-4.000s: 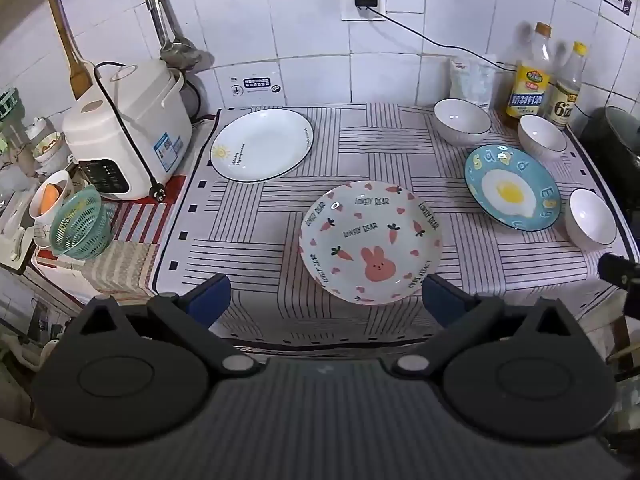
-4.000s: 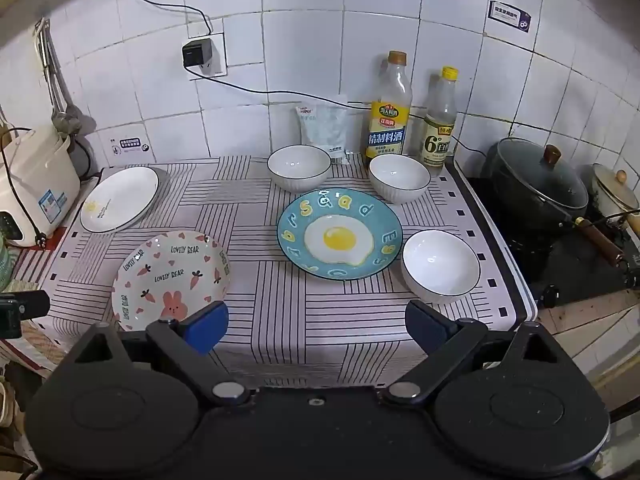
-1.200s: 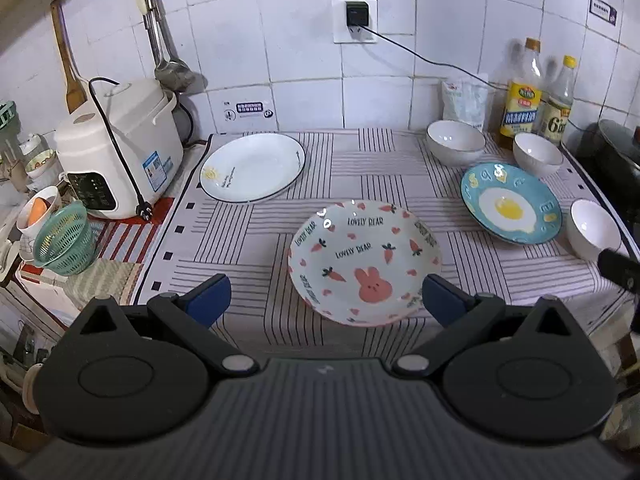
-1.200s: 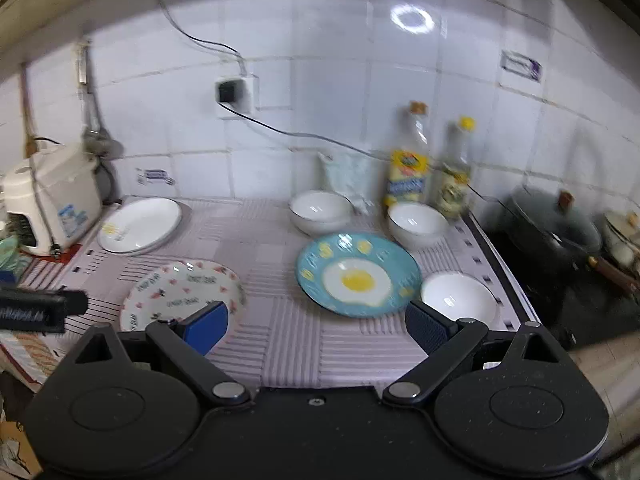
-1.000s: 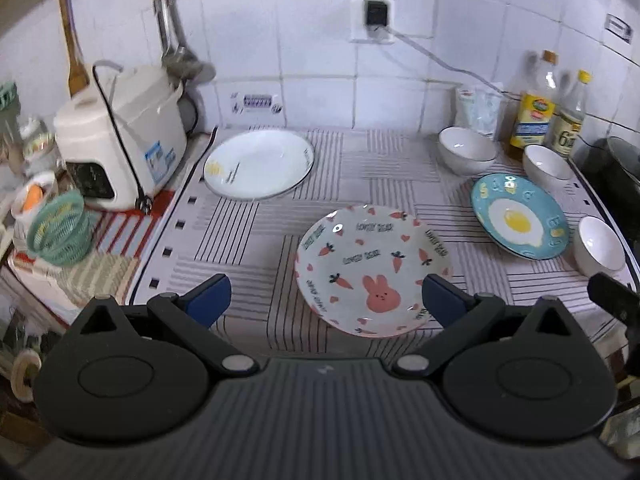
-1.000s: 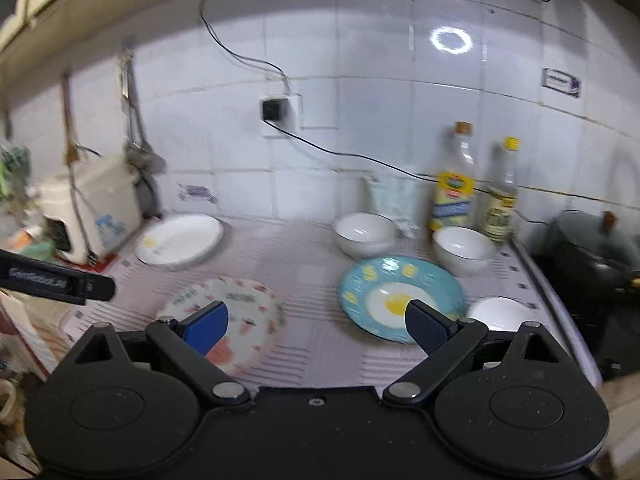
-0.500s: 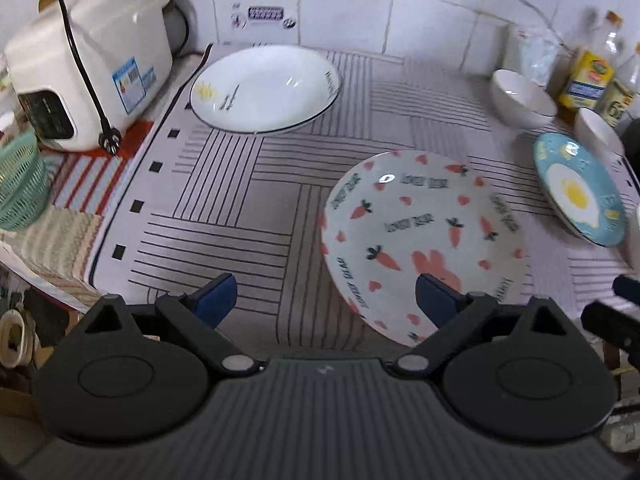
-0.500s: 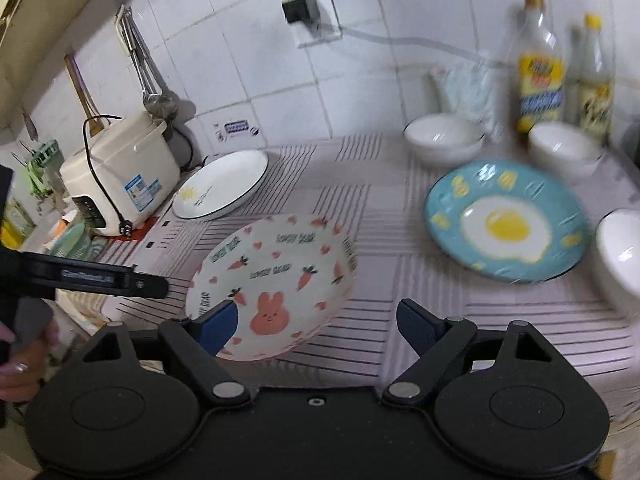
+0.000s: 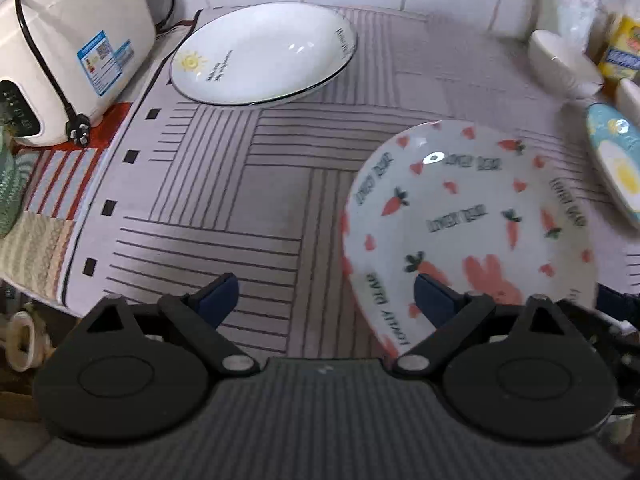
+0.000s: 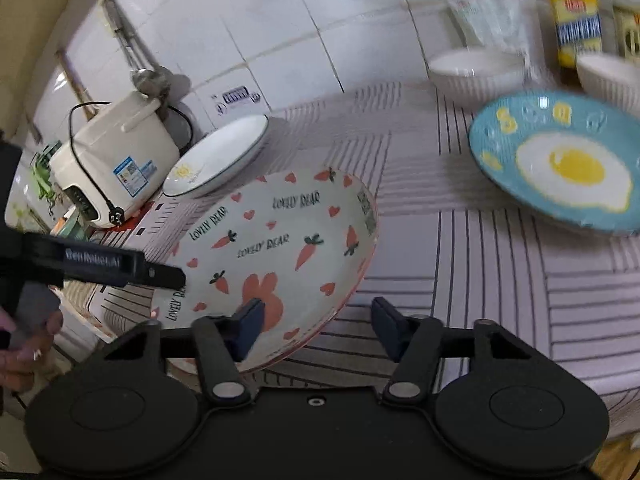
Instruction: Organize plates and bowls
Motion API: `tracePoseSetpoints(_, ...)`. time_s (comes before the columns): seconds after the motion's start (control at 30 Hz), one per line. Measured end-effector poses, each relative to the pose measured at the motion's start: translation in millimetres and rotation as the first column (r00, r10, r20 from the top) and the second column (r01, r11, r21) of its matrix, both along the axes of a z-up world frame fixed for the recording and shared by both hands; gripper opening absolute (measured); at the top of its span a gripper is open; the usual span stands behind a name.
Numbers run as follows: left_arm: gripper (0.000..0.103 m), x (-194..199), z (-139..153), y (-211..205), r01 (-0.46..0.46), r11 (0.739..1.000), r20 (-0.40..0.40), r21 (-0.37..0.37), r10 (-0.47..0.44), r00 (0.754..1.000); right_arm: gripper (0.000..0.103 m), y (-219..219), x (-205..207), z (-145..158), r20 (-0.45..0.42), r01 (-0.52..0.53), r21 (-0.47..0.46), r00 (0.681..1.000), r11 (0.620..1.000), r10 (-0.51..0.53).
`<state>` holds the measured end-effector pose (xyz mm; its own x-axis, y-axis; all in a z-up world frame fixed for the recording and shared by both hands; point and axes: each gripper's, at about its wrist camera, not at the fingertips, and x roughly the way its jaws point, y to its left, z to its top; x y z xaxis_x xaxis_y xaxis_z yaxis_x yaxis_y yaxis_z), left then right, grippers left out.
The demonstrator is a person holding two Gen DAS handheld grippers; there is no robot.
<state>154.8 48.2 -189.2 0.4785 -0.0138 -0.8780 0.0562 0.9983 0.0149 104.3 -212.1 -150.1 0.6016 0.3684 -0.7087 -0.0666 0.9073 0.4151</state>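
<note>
Left wrist view.
- Left gripper (image 9: 326,300): jaws wide apart, having just narrowed a little; nothing pressed between them. One finger hangs over bare cloth, the other over the near edge of the rabbit plate (image 9: 468,220).
- Rabbit plate: pink carrots and hearts, lying on the striped cloth of the bench (image 9: 224,200), near its front edge.
- Sun plate (image 9: 264,52): white, dark rim, flat on the cloth at the back, just beside the rice cooker (image 9: 72,48). Apart from the rabbit plate.
- Egg plate (image 9: 616,160): blue, at the frame's right edge, separate.
- One white bowl (image 9: 560,60) at the back right, standing alone.

Right wrist view.
- Right gripper (image 10: 316,328): jaws half closed, having just been closing, around the rim of the rabbit plate (image 10: 272,248). One finger lies over the plate's face, the other outside the rim; the pads do not yet appear to press it.
- Egg plate (image 10: 560,160): on the cloth, untouched.
- Two white bowls (image 10: 476,68) behind it, side by side, not nested.
- Left gripper (image 10: 120,266): seen from the side, at the plate's far edge.

Progress, as judged: nothing stacked yet. Three plates and the bowls all lie singly; the first pick-up, the rabbit plate, is only being approached.
</note>
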Motion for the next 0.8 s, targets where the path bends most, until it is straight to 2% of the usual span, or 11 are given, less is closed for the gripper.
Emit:
tracePoseSetpoints(0.07,0.088,2,-1,1,-0.001,1.000,0.004,0.001,0.001,1.000,0.053,-5,5,-2,-0.008,0.017,0.025,1.000,1.000,-0.016)
tracePoseSetpoints(0.1,0.085,4,-2,2,0.001,1.000,0.000,-0.002,-0.001,1.000,0.045,-7,6,-2,-0.007,0.026,0.029,1.000,0.999,-0.025)
tracePoseSetpoints(0.13,0.082,7,-3,3,0.001,1.000,-0.010,-0.011,-0.001,1.000,0.031,-8,8,-3,-0.016,0.031,0.028,0.999,0.999,-0.031)
tracePoseSetpoints(0.17,0.080,8,-3,4,0.001,1.000,-0.022,-0.025,-0.002,1.000,0.023,-9,11,-5,-0.028,0.027,0.030,0.999,0.999,-0.026)
tracePoseSetpoints(0.2,0.076,10,-4,5,0.002,0.999,-0.032,-0.042,-0.003,0.999,0.021,-9,12,-6,-0.042,0.023,0.026,0.999,0.999,-0.022)
tracePoseSetpoints(0.33,0.058,13,-8,2,0.026,0.998,-0.042,-0.060,-0.028,0.999,0.021,-7,10,-7,-0.032,0.024,0.017,0.999,1.000,-0.023)
tracePoseSetpoints(0.53,0.051,13,-15,4,0.049,0.991,-0.007,-0.128,-0.050,0.999,0.018,-15,15,-17,-0.065,0.052,0.100,0.997,0.994,-0.046)
tracePoseSetpoints(0.57,0.047,15,-15,4,0.055,0.988,-0.012,-0.145,-0.057,0.998,0.018,-17,17,-19,-0.080,0.070,0.121,0.995,0.990,-0.061)
tracePoseSetpoints(0.6,0.037,16,-15,3,0.070,0.984,-0.014,-0.161,-0.073,0.997,0.018,-16,18,-19,-0.085,0.075,0.122,0.994,0.990,-0.065)
tracePoseSetpoints(0.63,0.033,17,-14,1,0.078,0.982,-0.016,-0.172,-0.082,0.996,0.018,-14,17,-18,-0.081,0.062,0.108,0.995,0.992,-0.053)
tracePoseSetpoints(0.8,0.034,14,-14,-8,0.090,0.984,-0.003,-0.154,-0.091,0.996,0.020,-12,23,-15,-0.093,0.019,0.090,0.996,0.996,-0.011)
